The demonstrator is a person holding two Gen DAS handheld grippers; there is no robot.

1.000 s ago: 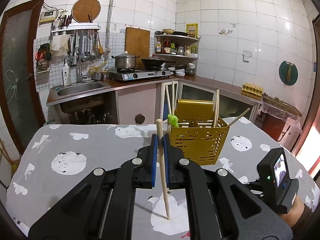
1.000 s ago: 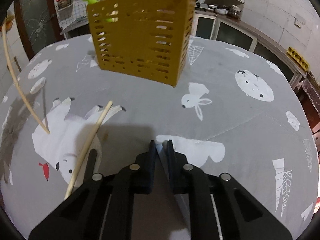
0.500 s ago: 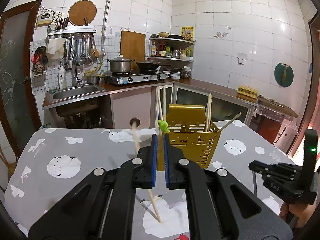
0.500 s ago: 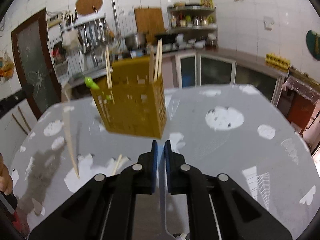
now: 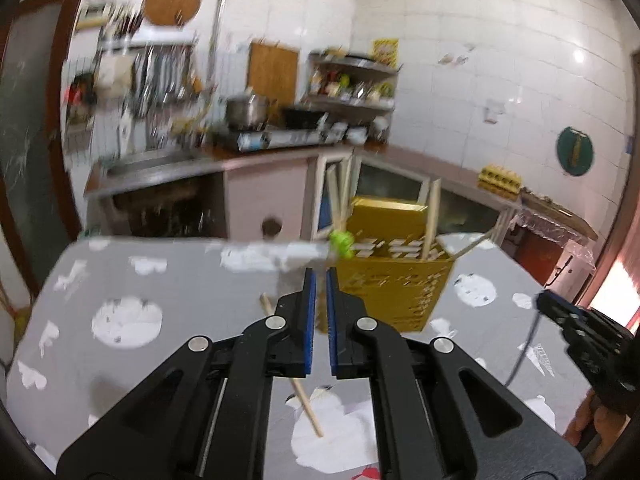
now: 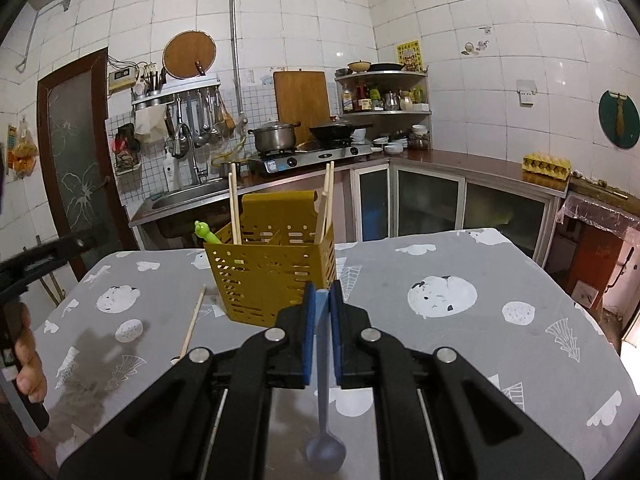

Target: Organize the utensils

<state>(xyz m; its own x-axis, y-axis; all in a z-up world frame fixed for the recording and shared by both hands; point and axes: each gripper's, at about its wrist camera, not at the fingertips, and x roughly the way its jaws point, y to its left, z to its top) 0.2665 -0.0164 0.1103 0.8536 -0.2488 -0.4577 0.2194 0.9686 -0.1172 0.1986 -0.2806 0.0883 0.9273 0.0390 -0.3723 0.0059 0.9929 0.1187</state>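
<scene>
**Spoon clamped on the right, chopstick loose on the cloth beside the caddy**

Take the yellow utensil caddy as your landmark. It stands upright toward the far edge of the table, and the grey cloth to its right lies bare out to that table edge. On its left a single chopstick lies flat on the cloth, just beside the caddy's near left corner and not touching it.

Your right gripper is closed on a blue spoon: the handle is pinched between the blue pads and the bowl hangs down toward the cloth, in front of the caddy.

Your left gripper sits with its jaws nearly together, a thin gap between the pads and nothing held. The chopstick runs below it on the table.

Inside the caddy, a chopstick stands in the left compartment beside a green-topped utensil, and a pair of chopsticks leans in the right rear corner.
</scene>
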